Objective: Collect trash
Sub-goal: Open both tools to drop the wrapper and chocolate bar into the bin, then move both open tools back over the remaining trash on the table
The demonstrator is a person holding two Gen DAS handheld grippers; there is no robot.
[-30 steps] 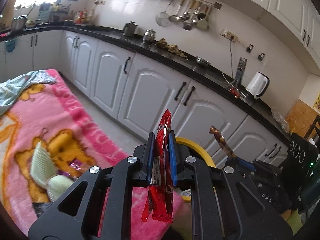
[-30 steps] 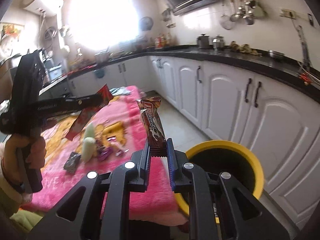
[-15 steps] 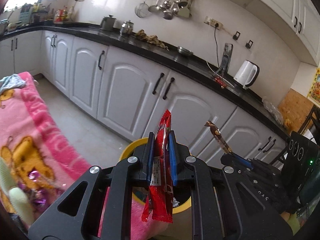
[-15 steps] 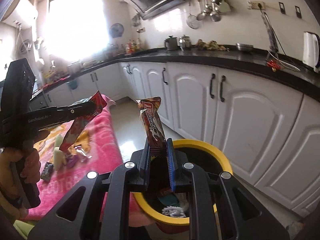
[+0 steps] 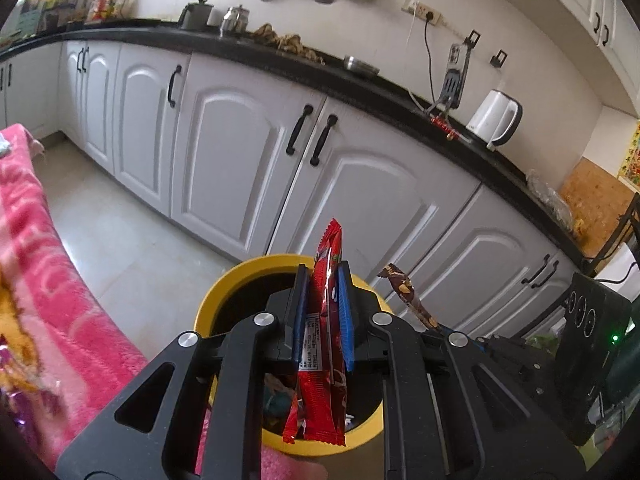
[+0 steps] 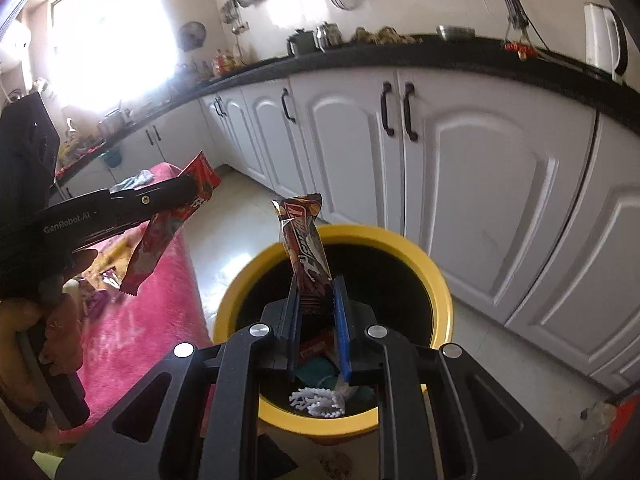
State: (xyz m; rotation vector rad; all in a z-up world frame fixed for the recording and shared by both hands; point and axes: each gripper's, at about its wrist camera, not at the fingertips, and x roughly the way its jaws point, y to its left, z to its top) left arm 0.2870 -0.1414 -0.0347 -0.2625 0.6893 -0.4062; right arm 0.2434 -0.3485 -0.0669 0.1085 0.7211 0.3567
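My left gripper [image 5: 323,280] is shut on a red snack wrapper [image 5: 326,340] that hangs down over the yellow bin [image 5: 240,276]. In the right wrist view that same left gripper [image 6: 188,192] comes in from the left with the red wrapper [image 6: 160,236] dangling above the pink blanket's edge. My right gripper [image 6: 316,288] is shut on a brown snack-bar wrapper [image 6: 304,248] that stands up above the yellow bin [image 6: 440,292]. The brown wrapper [image 5: 408,296] also shows at the right of the left wrist view. Several pieces of trash [image 6: 320,396] lie inside the bin.
A pink blanket [image 5: 52,288] with more wrappers [image 6: 100,284] covers a surface left of the bin. White cabinets [image 5: 240,160] under a black counter [image 5: 360,80] run behind it, with tiled floor [image 5: 132,256] between. A white kettle [image 5: 494,118] stands on the counter. A person's hand [image 6: 52,320] holds the left gripper.
Both grippers have swung away from the pink blanket toward the yellow bin and dipped lower; the bin now sits right under them. Each still holds its wrapper.
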